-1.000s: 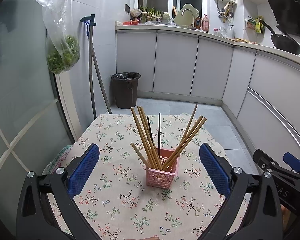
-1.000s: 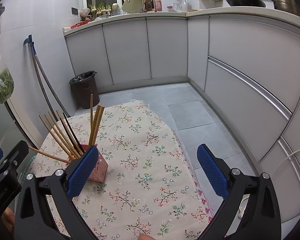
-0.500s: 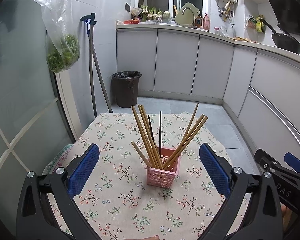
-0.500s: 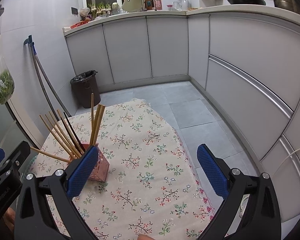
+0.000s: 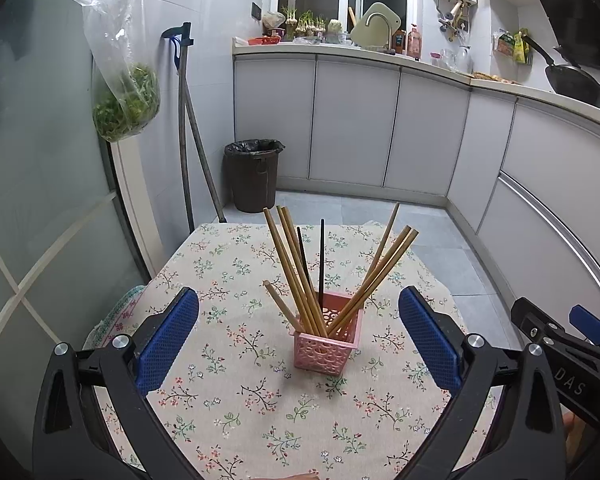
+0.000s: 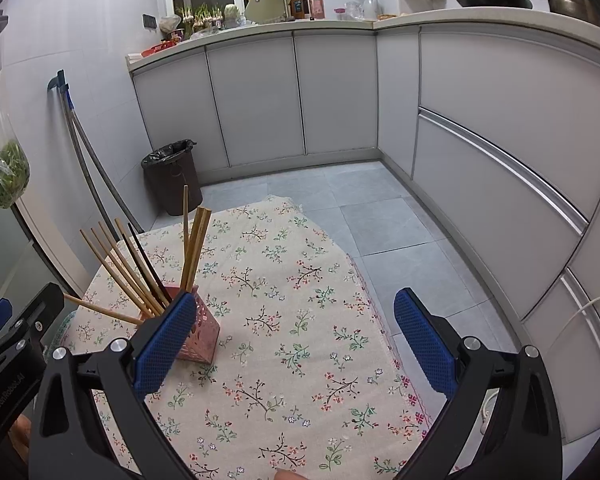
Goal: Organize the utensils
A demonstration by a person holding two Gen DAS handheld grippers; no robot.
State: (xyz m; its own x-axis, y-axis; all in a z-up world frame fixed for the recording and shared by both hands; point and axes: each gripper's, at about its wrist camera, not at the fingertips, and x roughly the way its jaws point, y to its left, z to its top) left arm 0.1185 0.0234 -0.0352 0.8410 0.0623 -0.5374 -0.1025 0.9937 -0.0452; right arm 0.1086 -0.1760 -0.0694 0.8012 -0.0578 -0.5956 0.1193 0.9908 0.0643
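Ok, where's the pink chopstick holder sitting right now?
The pink holder stands on the floral tablecloth, centred between the open left gripper's fingers; in the right wrist view it sits far left, partly behind that gripper's left finger.

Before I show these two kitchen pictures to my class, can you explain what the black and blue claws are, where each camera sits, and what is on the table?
Each claw is a hand-held two-finger gripper with a camera mounted on it, looking forward along its blue-padded fingers. One picture comes from the left gripper, the other from the right gripper. Both are open and hold nothing. On the floral tablecloth stands a pink basket with wooden chopsticks and two black chopsticks leaning in it. Nothing else lies on the cloth.
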